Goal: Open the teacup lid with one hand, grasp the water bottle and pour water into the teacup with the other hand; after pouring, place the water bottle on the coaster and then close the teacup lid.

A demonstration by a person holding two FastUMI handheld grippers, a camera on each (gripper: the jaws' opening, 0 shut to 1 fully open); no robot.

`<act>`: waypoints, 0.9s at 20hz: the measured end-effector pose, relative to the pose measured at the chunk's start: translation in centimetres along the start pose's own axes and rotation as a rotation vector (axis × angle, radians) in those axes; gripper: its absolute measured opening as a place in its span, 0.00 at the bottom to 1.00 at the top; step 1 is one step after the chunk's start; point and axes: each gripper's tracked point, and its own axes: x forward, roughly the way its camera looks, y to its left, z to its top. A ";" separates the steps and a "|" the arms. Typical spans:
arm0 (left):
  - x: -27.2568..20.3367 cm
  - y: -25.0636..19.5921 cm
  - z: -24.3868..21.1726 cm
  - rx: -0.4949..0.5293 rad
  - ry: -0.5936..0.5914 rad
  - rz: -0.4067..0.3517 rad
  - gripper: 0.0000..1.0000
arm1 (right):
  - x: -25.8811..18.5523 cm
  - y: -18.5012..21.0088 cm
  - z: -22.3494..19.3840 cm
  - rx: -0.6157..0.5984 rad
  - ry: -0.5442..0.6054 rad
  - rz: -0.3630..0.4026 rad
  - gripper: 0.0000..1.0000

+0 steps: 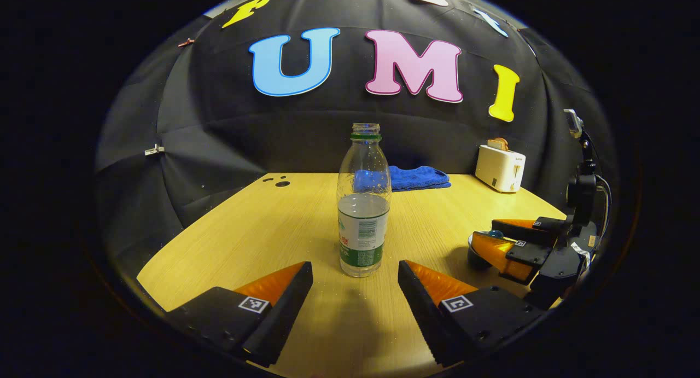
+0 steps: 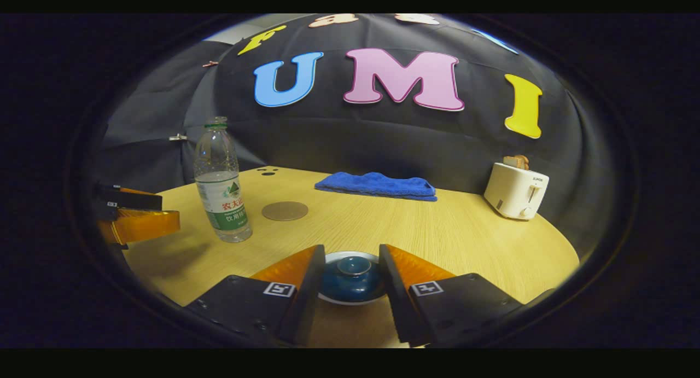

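An uncapped clear water bottle (image 1: 363, 203), about half full with a green label, stands upright on the wooden table (image 1: 246, 230). My left gripper (image 1: 355, 266) is open, and the bottle's base stands just beyond its fingertips. The dark blue teacup with its lid (image 2: 353, 279) on sits low between the fingers of my right gripper (image 2: 351, 255), which is open and flanks the lid without pressing on the knob. A round brown coaster (image 2: 284, 210) lies just right of the bottle (image 2: 221, 186). In the left gripper view the right gripper (image 1: 484, 231) hangs over the teacup (image 1: 478, 255) at the right.
A folded blue towel (image 2: 377, 185) lies at the table's back edge. At the back right a white toaster (image 2: 517, 192) holds a slice of bread. The left gripper (image 2: 170, 211) reaches in from the left, near the bottle. Small black holes (image 1: 281, 182) mark the far left corner.
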 end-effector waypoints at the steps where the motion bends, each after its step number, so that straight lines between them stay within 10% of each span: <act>1: 0.1 0.1 -0.1 0.001 0.001 0.000 0.99 | 0.0 0.0 0.2 -0.003 -0.002 0.004 0.60; 5: 0.4 0.4 -0.5 -0.002 0.008 0.006 0.99 | 0.2 -0.2 0.2 -0.001 0.020 0.013 0.29; 18: 4.3 -0.6 0.9 0.069 -0.046 -0.030 0.98 | 0.3 -1.0 1.5 0.018 0.067 0.054 0.25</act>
